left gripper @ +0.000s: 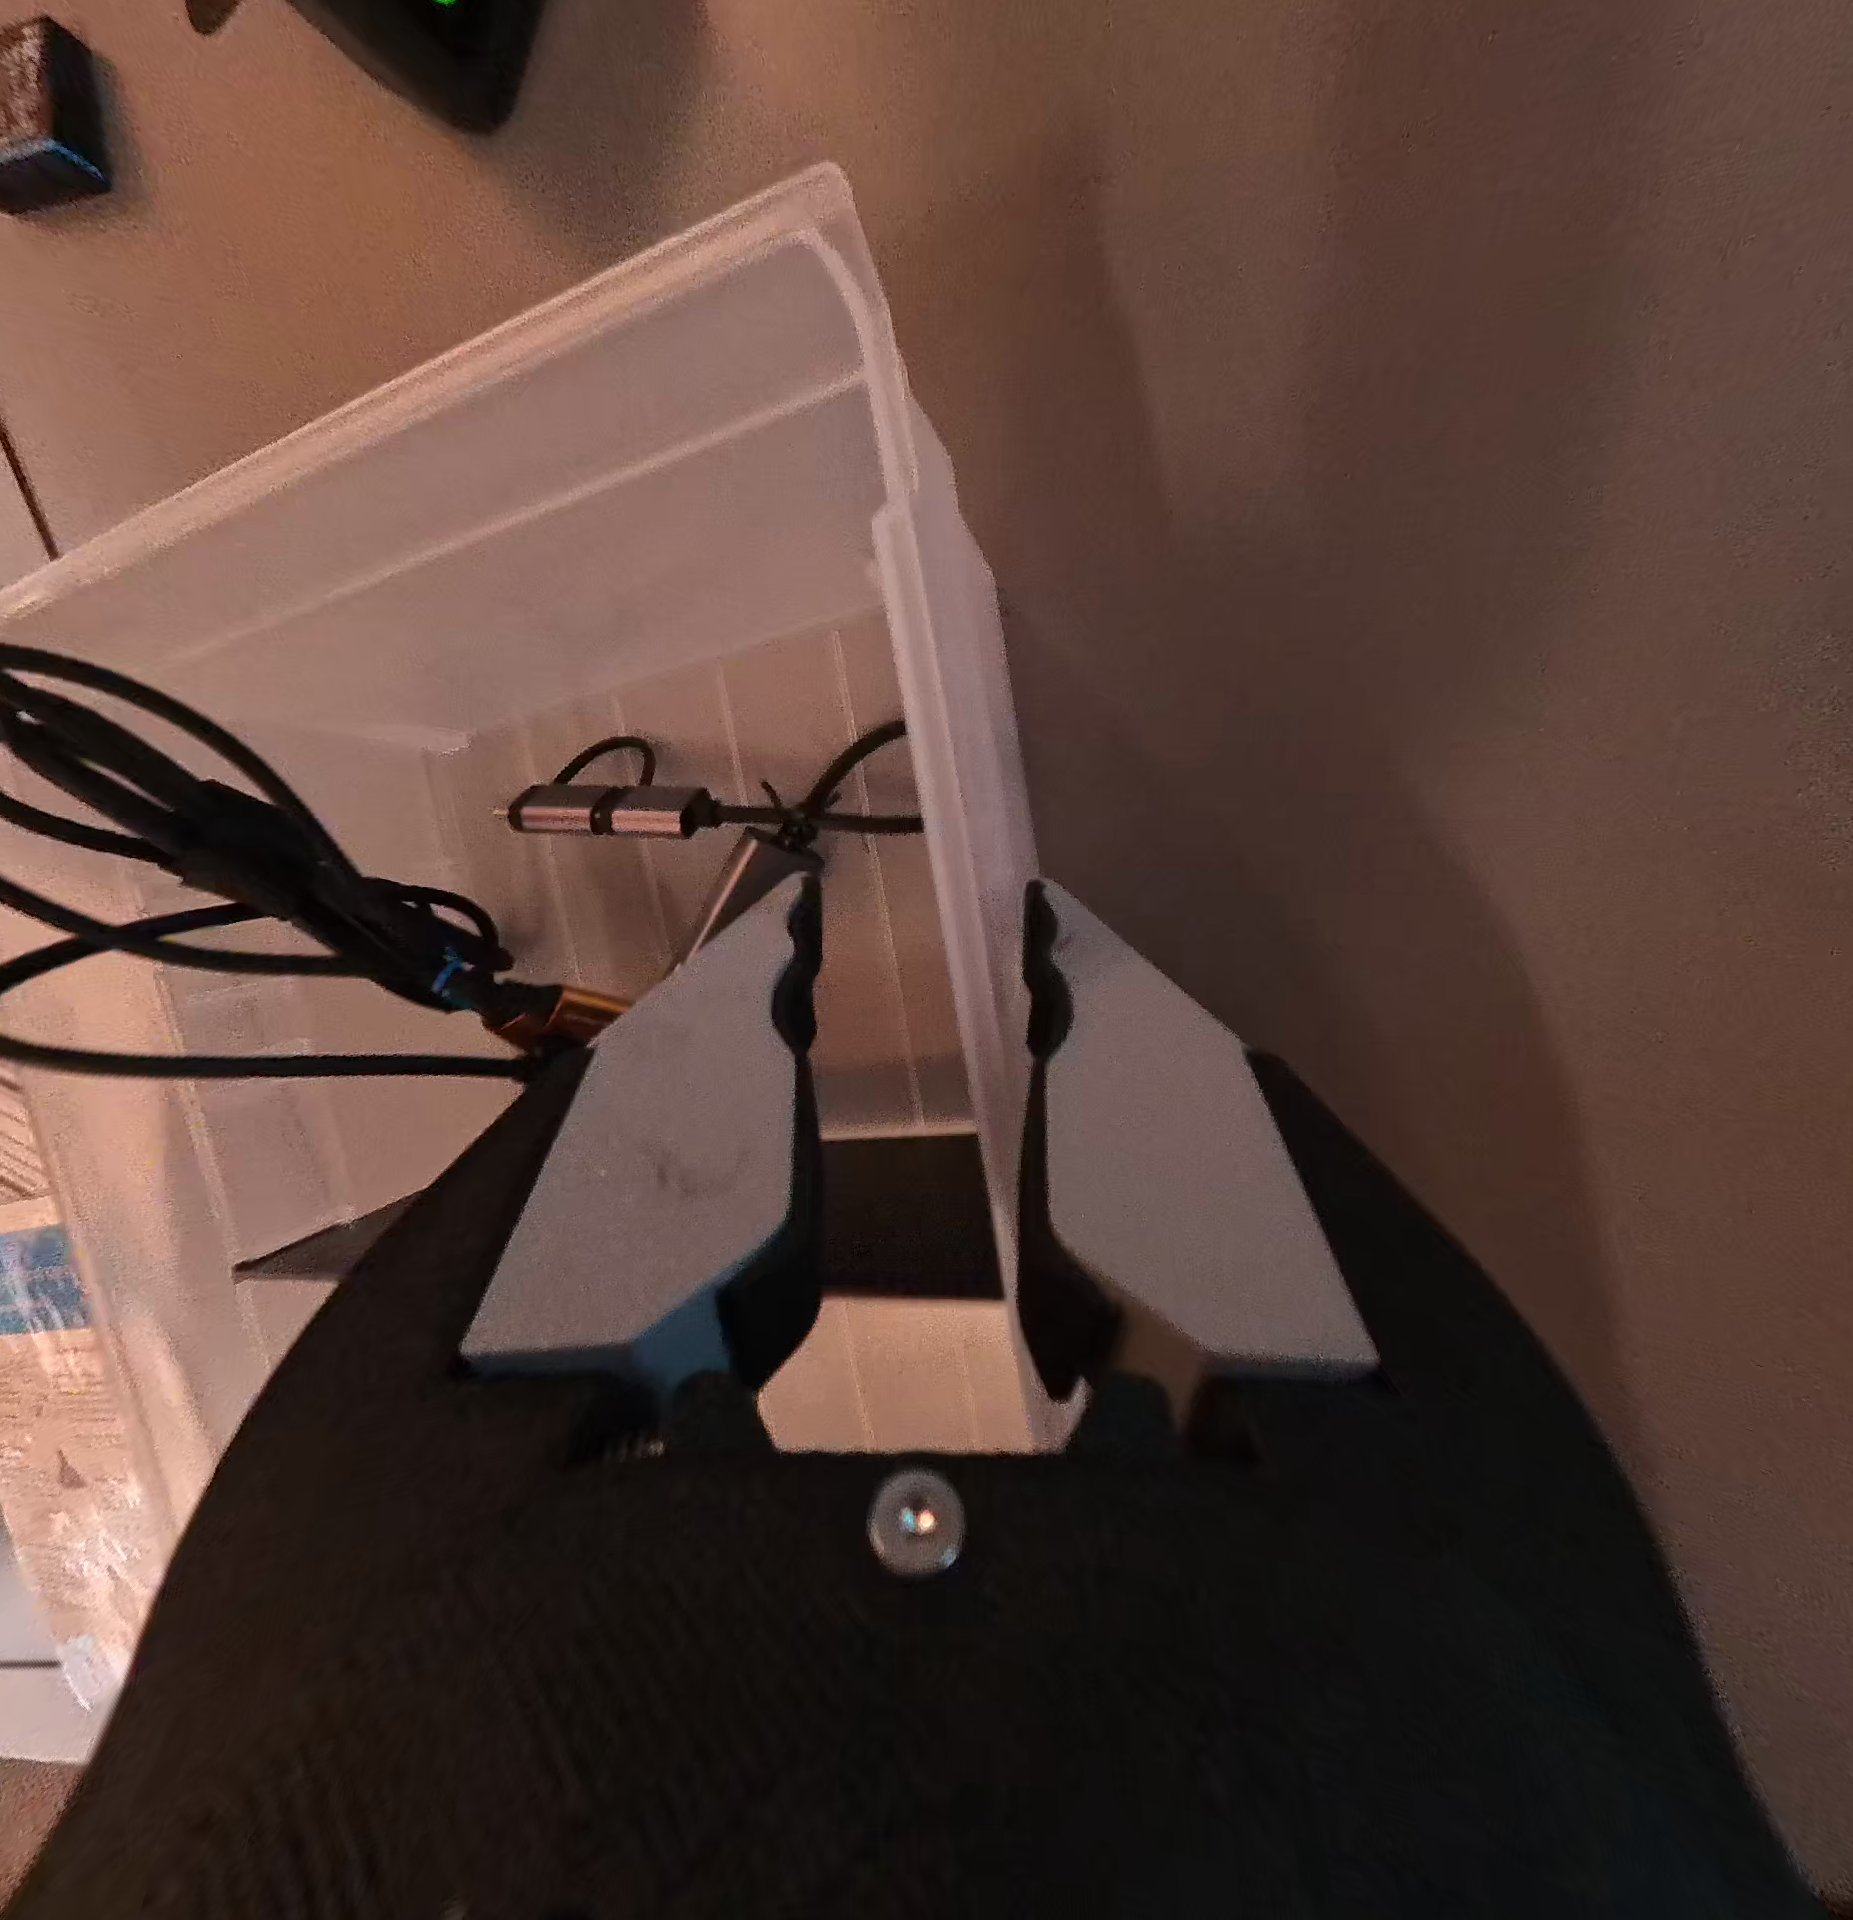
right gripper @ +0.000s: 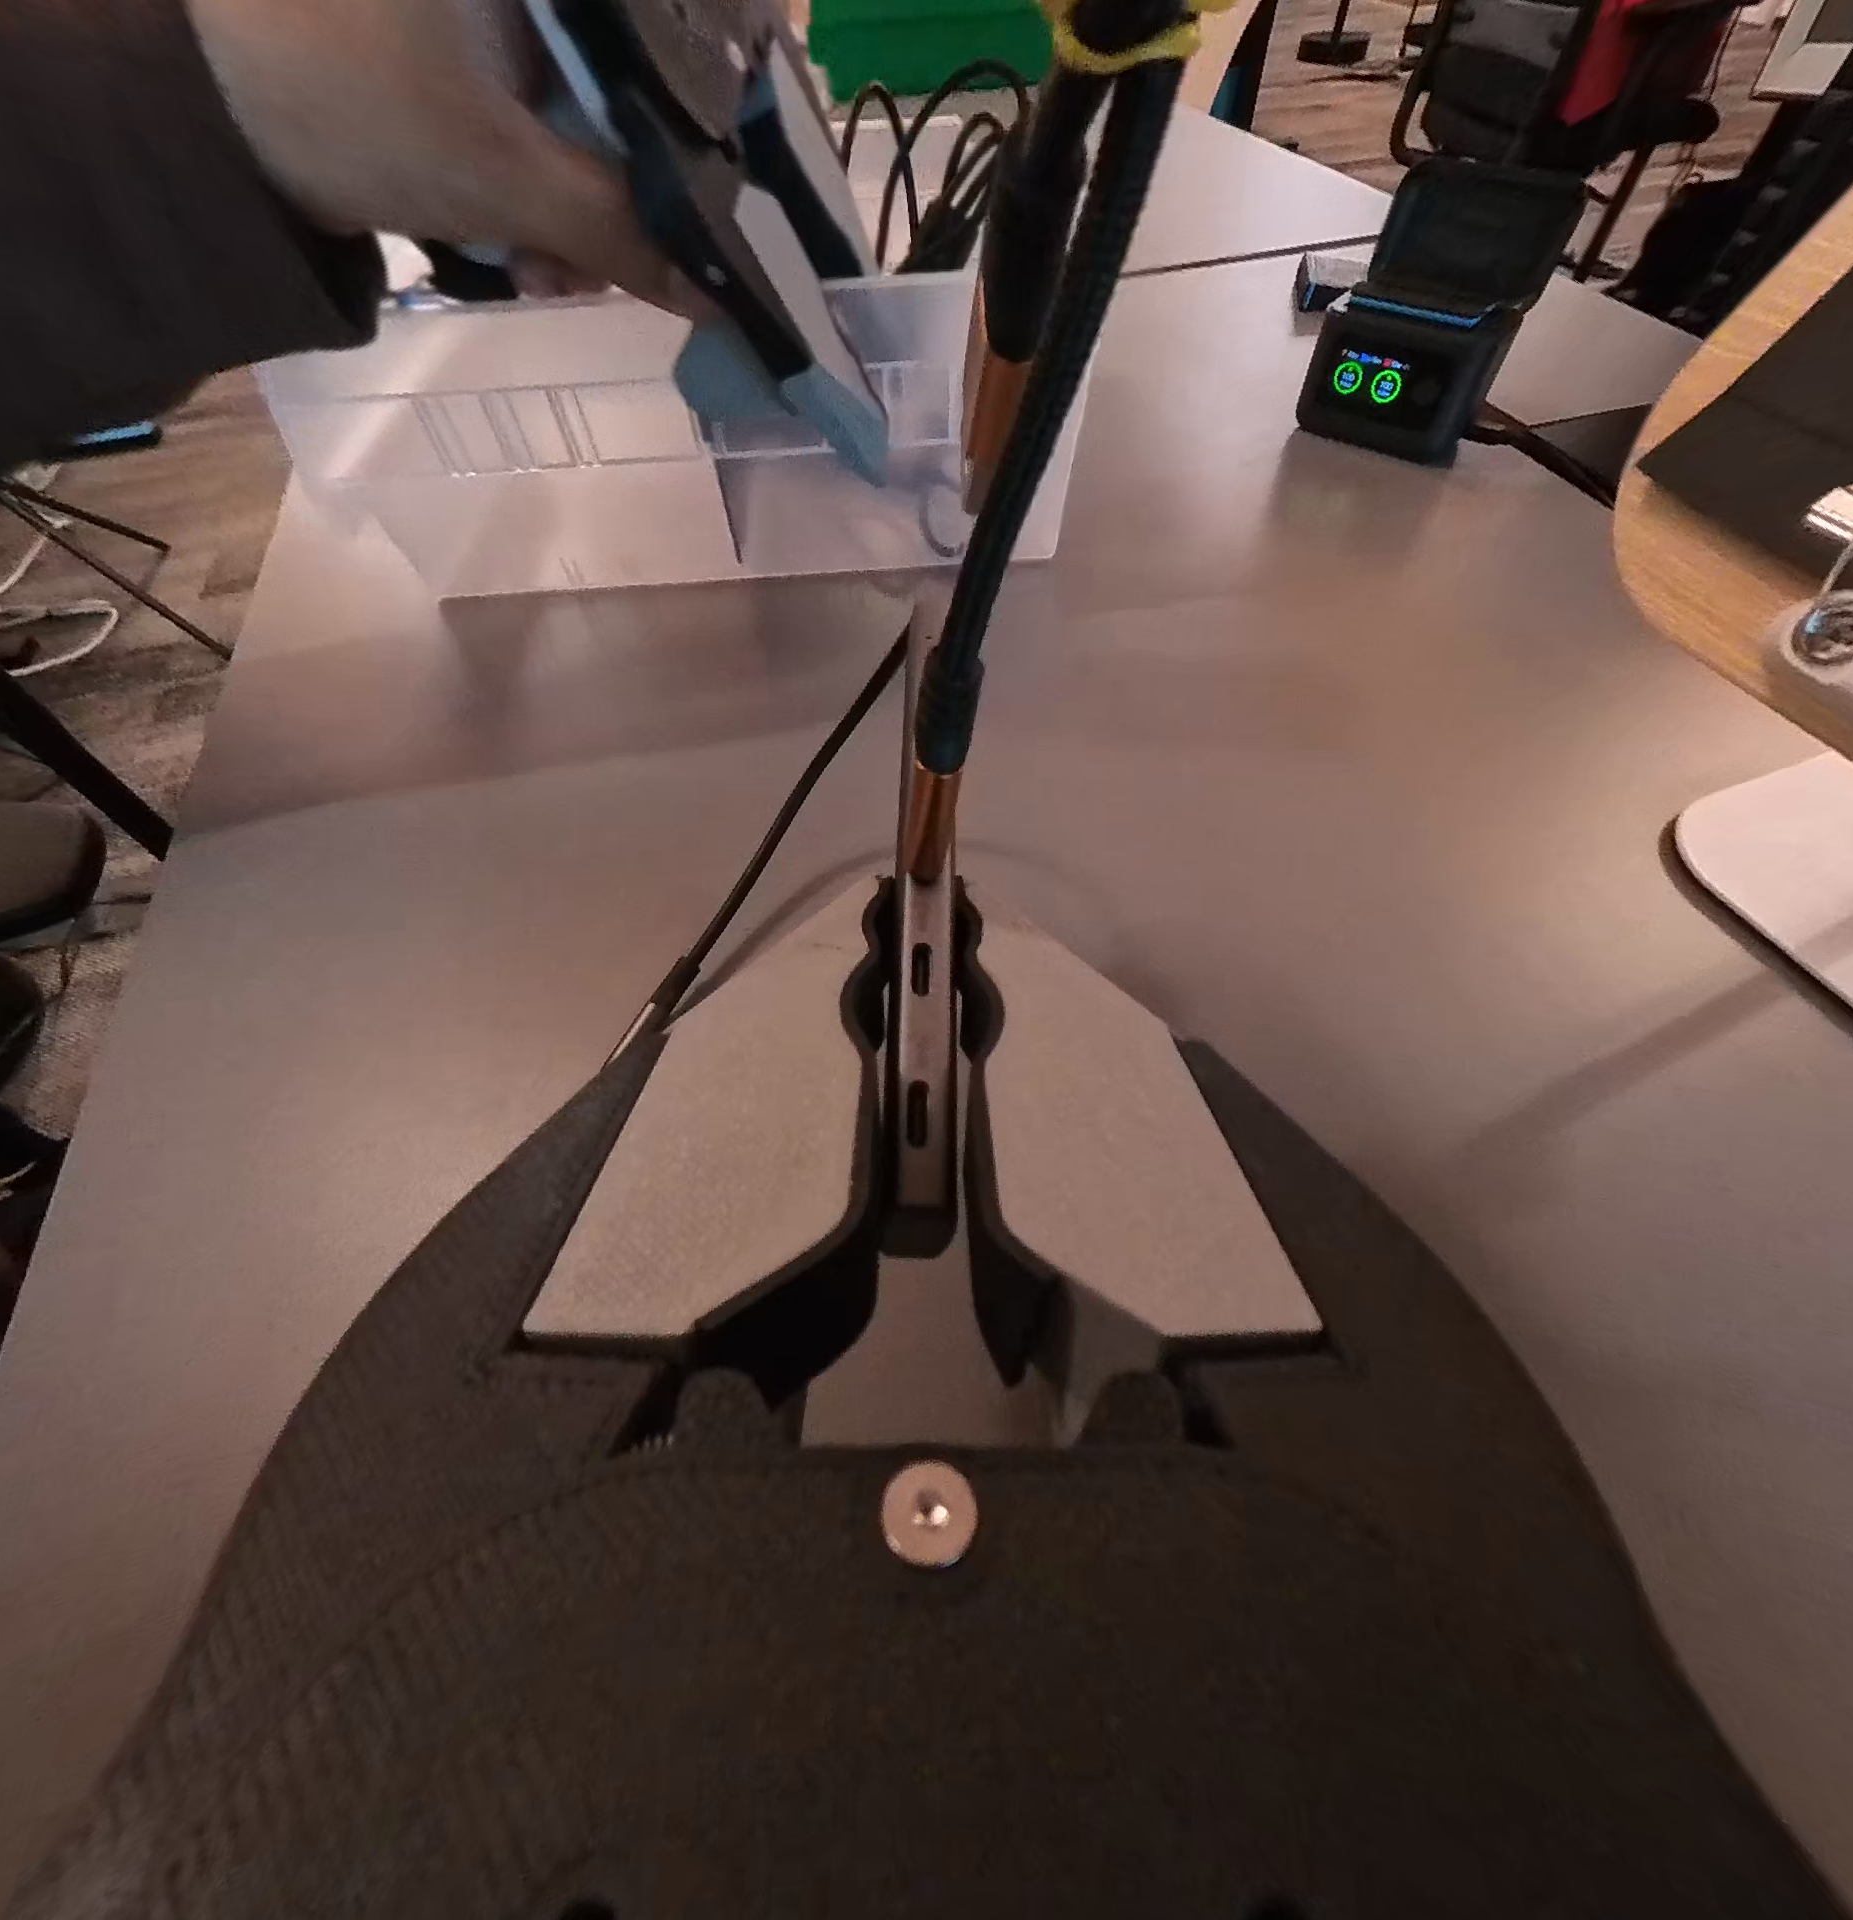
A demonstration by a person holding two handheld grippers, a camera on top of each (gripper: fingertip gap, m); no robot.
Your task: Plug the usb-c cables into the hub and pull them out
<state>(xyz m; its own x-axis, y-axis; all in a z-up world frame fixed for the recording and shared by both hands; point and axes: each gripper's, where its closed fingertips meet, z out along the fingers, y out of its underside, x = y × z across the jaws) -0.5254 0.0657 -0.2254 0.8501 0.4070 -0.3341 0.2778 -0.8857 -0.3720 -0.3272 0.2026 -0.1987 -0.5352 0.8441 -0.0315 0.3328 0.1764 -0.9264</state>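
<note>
While the hub (right gripper: pixel 924 1049) stands on its narrow edge between the fingers of the right gripper (right gripper: pixel 922 935), which is clamped on it above the near part of the bench (right gripper: pixel 1317 935), one braided usb-c cable (right gripper: pixel 1015 499) with a copper-coloured plug (right gripper: pixel 932 821) already sits in its far port. Two more ports on the same face are empty.

A second copper plug (right gripper: pixel 989 416) hangs free beside the first cable, over the clear plastic box (right gripper: pixel 548 436) that rests farther back on the bench. The left gripper (left gripper: pixel 922 904) has its fingers spread apart and holds nothing; it reaches down into that box, close to its right wall, where a grey adapter plug (left gripper: pixel 610 810) and a bundle of black cables (left gripper: pixel 226 831) lie.

I judge that the plugging step is under way. The next move probably asks the left gripper to close on a free plug, near its metal shell, and line it up straight with an empty port.
</note>
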